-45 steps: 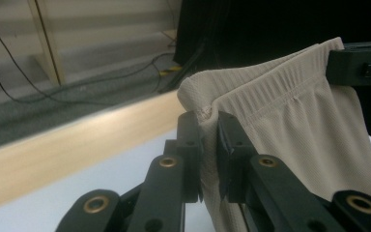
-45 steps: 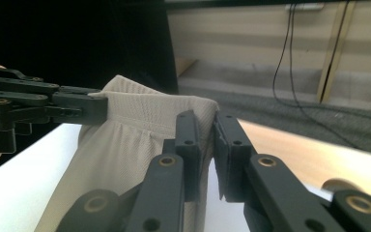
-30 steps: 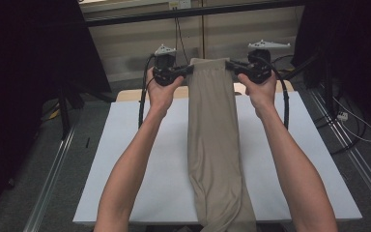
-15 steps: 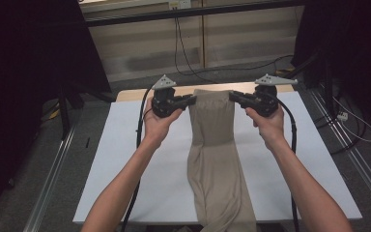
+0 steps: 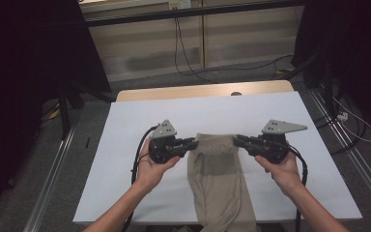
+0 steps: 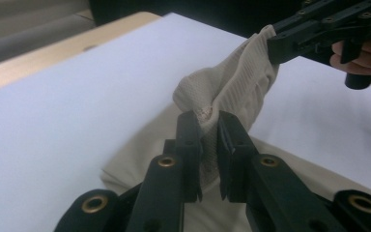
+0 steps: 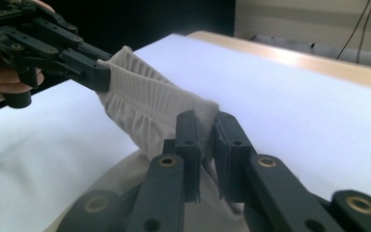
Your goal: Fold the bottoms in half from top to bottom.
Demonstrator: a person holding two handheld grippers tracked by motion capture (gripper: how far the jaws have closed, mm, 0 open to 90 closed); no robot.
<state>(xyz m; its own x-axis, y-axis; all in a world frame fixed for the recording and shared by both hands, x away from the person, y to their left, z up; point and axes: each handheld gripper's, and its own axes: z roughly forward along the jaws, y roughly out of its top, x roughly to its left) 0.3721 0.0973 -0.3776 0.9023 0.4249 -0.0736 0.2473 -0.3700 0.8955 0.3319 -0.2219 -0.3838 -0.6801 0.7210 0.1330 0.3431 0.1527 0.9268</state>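
Beige trousers (image 5: 216,179) lay lengthwise on the white worktop (image 5: 140,130). The left gripper (image 5: 192,143) and right gripper (image 5: 238,140), each clamped on a waistband (image 6: 232,87) corner, held it raised and stretched, probably to fold the garment evenly.

beige trousers (image 5: 217,179), a ribbed, mesh-like knit at the elasticated waistband (image 6: 236,84), laid lengthwise on the white-covered table. the waistband is the far end, lifted off the surface and stretched taut left to right; both its corners are pinched. the legs lie flat together, running toward the near edge and apparently over it. a darker patch, possibly shadow, lies just below the waistband.
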